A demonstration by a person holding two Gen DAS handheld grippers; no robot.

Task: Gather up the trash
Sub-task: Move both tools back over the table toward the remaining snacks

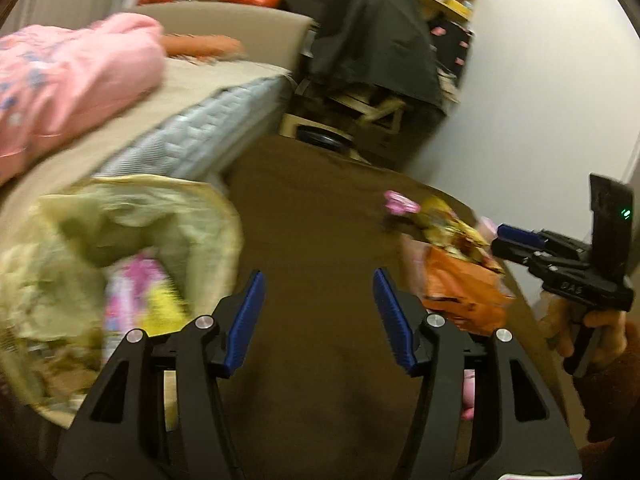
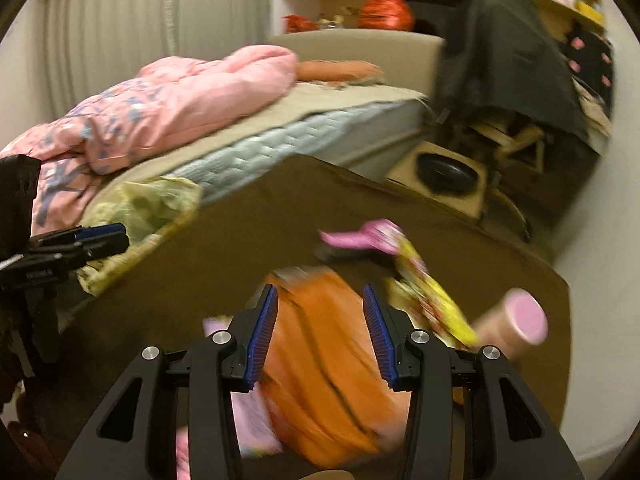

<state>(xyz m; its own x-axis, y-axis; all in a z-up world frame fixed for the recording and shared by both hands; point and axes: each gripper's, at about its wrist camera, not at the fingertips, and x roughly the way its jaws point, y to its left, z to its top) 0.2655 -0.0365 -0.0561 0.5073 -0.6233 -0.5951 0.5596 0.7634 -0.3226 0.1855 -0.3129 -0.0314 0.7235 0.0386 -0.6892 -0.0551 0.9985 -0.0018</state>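
Observation:
An orange snack bag lies on the brown table, between the fingers of my open right gripper, which hovers over it. A yellow wrapper, a pink wrapper and a pink-lidded cylinder lie beside it. A pale green trash bag with pink and yellow wrappers inside sits at the table's left. My left gripper is open and empty over bare table. The orange bag and right gripper also show in the left wrist view.
A bed with a pink quilt runs behind the table. A chair draped in black cloth and a wooden box with a black disc stand at the far end. A white wall is on the right.

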